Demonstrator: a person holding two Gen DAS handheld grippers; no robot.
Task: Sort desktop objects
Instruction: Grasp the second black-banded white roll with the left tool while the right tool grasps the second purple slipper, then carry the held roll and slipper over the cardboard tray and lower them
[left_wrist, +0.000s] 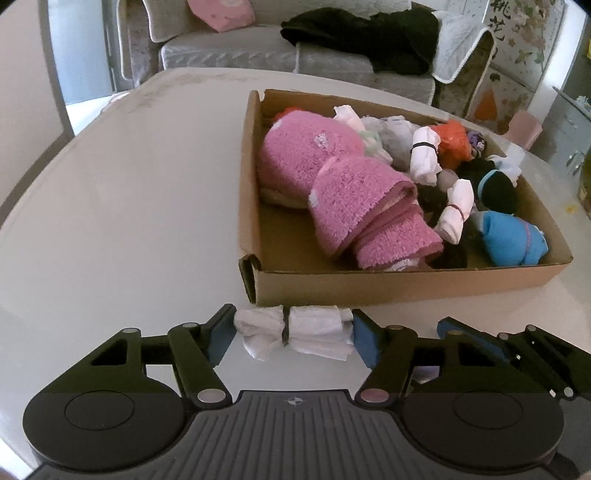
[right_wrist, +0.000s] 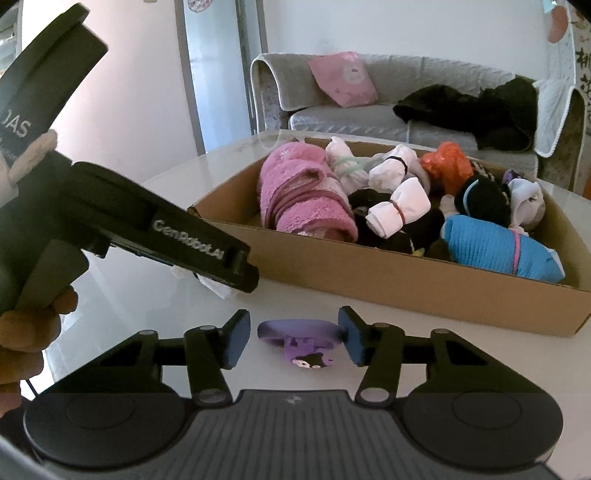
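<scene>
left gripper (right_wrist: 207, 254): "GenRobot.AI" on arm | "AS" on handle

Glossy white tabletop (left_wrist: 122, 206), open cardboard box (left_wrist: 406, 286) of rolled socks resting on it, white banded sock bundle (left_wrist: 295, 334) lying just before the box's near wall, small purple sock roll (right_wrist: 299, 339) on the bare surface nearby

Your white sock roll (left_wrist: 295, 332) with a dark band, lying flat on the table just before the box, your small purple sock bundle (right_wrist: 299, 341) lying nearby, cardboard box (left_wrist: 369, 286) full of rolled socks
</scene>
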